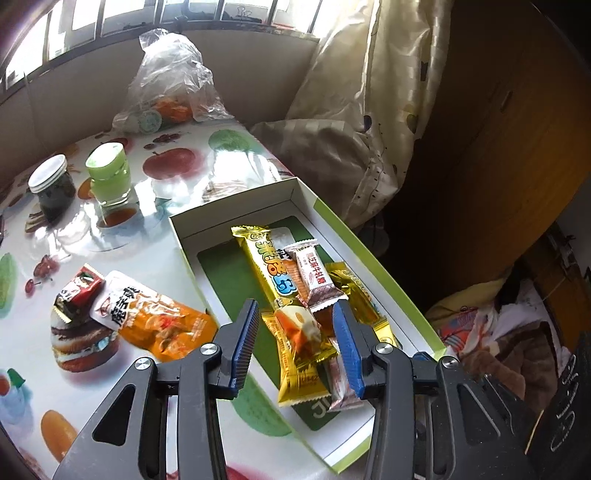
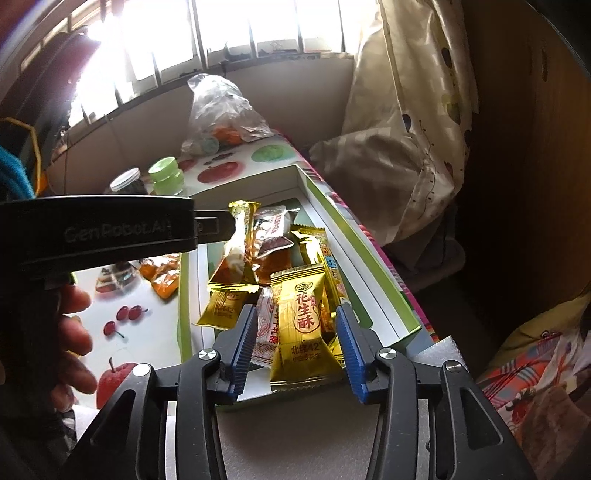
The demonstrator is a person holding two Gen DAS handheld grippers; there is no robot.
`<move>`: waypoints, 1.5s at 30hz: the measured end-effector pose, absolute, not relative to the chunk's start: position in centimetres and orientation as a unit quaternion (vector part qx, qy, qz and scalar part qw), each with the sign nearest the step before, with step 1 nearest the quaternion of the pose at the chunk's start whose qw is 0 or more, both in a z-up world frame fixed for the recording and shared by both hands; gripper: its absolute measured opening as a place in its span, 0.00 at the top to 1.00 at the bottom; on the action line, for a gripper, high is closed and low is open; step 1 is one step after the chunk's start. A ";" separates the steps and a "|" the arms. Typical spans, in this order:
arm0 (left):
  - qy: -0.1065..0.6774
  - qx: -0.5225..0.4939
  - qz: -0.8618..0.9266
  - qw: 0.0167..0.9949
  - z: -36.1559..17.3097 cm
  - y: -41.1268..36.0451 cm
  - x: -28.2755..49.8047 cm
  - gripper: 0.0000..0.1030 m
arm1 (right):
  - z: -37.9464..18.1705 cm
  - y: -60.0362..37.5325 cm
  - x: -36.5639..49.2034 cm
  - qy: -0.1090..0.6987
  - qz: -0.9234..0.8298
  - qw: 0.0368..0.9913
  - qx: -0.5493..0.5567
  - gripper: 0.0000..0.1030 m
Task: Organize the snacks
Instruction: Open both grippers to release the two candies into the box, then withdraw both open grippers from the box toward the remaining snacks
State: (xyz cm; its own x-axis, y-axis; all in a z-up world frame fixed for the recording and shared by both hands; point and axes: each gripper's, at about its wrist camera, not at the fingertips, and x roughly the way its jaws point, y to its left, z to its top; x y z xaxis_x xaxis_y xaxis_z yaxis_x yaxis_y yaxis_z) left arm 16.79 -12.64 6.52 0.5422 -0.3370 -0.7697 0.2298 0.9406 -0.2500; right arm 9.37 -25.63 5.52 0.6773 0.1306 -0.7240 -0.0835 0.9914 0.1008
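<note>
Sunlight pours through a barred window [image 2: 229, 33] behind a table covered with a fruit-print cloth [image 1: 173, 166], and a pale spotted curtain [image 1: 388, 103] hangs at the right. On the cloth lies a shallow white box [image 1: 192, 236] with green edges, and most of the snacks are piled inside it: a long yellow bar [image 1: 266, 262], a small white candy [image 1: 314, 277], and several gold-wrapped pieces.

The left gripper [image 1: 295, 325] hovers over the near end of the box with its blue fingers spread; a gold packet with an orange and white picture [image 1: 299, 350] lies in the box below the gap, and neither pad presses on it. The right gripper [image 2: 295, 328] hangs over the box too, fingers likewise spread, with a gold peanut candy [image 2: 303, 325] lying loose between them on top of the pile. In the right wrist view the other tool's black body [image 2: 96, 229] crosses the left side, with the person's hand [image 2: 74, 332] gripping its handle.

Outside the box, on the cloth to its left, sit an orange packet [image 1: 166, 325] and a small red-wrapped snack [image 1: 86, 288]. Farther back stand a dark jar with a white lid [image 1: 51, 188], a green-lidded jar [image 1: 109, 173] and a crumpled clear plastic bag [image 1: 170, 81].
</note>
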 end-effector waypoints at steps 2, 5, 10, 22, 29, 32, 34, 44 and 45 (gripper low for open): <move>0.447 -0.063 -0.161 0.877 6.8 -12.3 16.4 0.58 | 5.6 -25.5 9.2 0.395 0.057 0.916 0.025 0.57; 0.439 -0.064 -0.154 0.883 7.4 -11.5 15.8 0.58 | 5.8 -25.4 8.9 0.395 0.054 0.917 0.017 0.57; 0.428 -0.069 -0.145 0.889 8.1 -10.1 14.9 0.58 | 6.0 -25.1 8.4 0.392 0.050 0.918 0.011 0.56; 0.405 -0.080 -0.116 0.903 9.3 -6.4 12.9 0.58 | 6.0 -23.5 7.3 0.394 0.049 0.918 -0.010 0.56; 0.395 -0.088 -0.104 0.909 9.9 -4.3 12.0 0.58 | 6.0 -23.2 7.4 0.395 0.044 0.918 -0.015 0.56; 0.393 -0.095 -0.106 0.909 10.0 -3.3 11.6 0.58 | 6.0 -22.9 7.4 0.395 0.039 0.918 -0.025 0.56; 0.390 -0.098 -0.103 0.910 10.2 -2.6 11.4 0.58 | 6.0 -22.8 7.4 0.397 0.040 0.917 -0.025 0.56; 0.385 -0.116 -0.062 0.914 10.1 2.3 11.1 0.58 | 6.8 -21.9 8.1 0.392 0.047 0.919 -0.021 0.56; 0.385 -0.115 -0.058 0.914 10.0 2.8 11.1 0.58 | 6.9 -21.6 8.2 0.391 0.052 0.919 -0.022 0.56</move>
